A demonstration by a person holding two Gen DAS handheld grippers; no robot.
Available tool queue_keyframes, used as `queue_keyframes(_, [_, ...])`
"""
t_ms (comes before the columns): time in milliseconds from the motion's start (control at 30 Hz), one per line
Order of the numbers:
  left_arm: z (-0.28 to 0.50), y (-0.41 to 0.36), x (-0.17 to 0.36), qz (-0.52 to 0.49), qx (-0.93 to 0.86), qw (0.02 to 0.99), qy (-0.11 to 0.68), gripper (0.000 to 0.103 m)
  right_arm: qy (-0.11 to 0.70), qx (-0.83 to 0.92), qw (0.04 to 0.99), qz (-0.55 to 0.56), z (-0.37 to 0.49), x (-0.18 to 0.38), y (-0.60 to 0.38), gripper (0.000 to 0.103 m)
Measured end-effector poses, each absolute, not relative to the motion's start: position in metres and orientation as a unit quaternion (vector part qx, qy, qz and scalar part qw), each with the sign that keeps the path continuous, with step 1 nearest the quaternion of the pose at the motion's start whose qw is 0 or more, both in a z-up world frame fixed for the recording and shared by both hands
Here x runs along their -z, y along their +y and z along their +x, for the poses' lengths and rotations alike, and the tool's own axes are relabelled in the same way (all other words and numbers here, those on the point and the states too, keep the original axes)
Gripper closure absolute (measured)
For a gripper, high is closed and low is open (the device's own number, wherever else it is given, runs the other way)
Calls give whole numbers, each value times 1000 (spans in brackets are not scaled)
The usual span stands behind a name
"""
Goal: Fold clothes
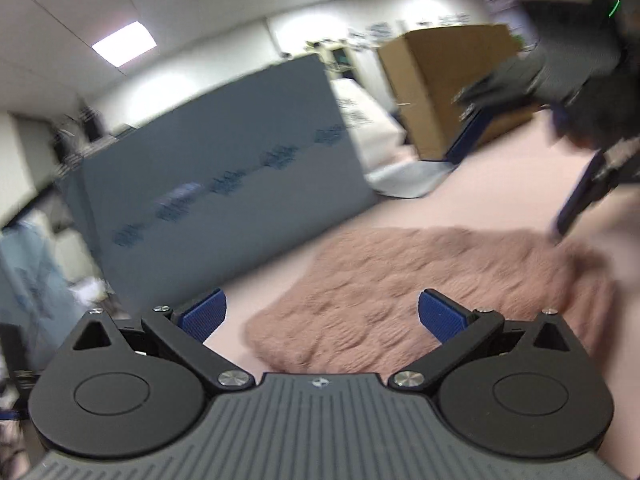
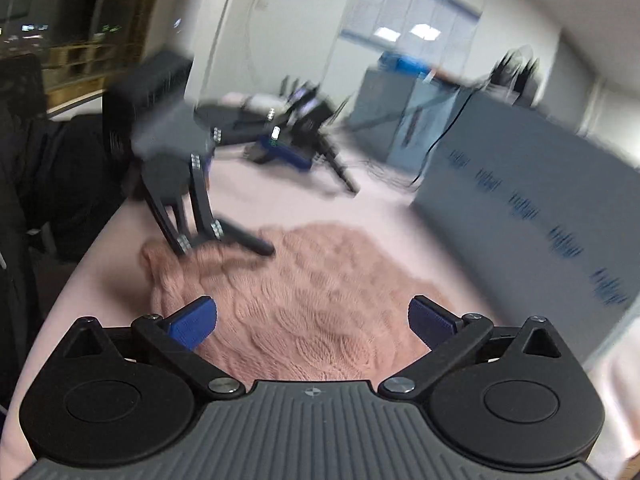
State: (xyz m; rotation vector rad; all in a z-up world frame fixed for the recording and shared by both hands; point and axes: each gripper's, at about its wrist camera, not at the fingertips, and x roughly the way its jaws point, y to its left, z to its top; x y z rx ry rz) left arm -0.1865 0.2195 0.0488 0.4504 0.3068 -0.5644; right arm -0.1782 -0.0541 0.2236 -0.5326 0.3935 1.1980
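Left wrist view: fuzzy pink cable-knit sweater, rumpled oval heap.
Left gripper: wide, empty.
Right gripper: wide, empty above the sweater.
Beyond sweater: grey partition, cardboard box.

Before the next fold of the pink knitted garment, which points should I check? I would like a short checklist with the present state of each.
1. Left gripper open, nothing between its pads: ok.
2. Right gripper open, nothing between its pads: ok.
3. Pink knitted garment lies on the pale surface, free of both grippers: ok.
4. Garment folded neatly, edges aligned: cannot tell, both views are blurred.
5. Surface beside the garment free for the next fold: ok, as far as visible.
6. Grippers apart from each other: ok.
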Motion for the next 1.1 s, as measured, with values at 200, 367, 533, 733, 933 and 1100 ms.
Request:
queue_keyframes(200, [-145, 211, -44, 236, 343, 876, 242, 0, 236, -577, 745, -238, -142, -210, -37, 0])
queue_keyframes(367, [-117, 240, -34, 134, 265, 898, 326, 0, 312, -530, 787, -50, -117, -192, -64, 0])
queue_keyframes(533, [-112, 270, -34, 6, 226, 886, 404, 0, 411, -466, 768, 155, -91, -174, -94, 0])
queue_keyframes(733, [-95, 287, -24, -130, 209, 849, 468, 0, 451, -409, 754, 245, -66, -162, -96, 0])
queue_keyframes(933, [-56, 309, -9, -340, 179, 786, 484, 0, 440, -399, 751, 289, -41, -154, -89, 0])
queue_keyframes(1100, [-43, 299, -10, -350, 167, 780, 491, 0, 450, -386, 755, 279, -31, -157, -76, 2])
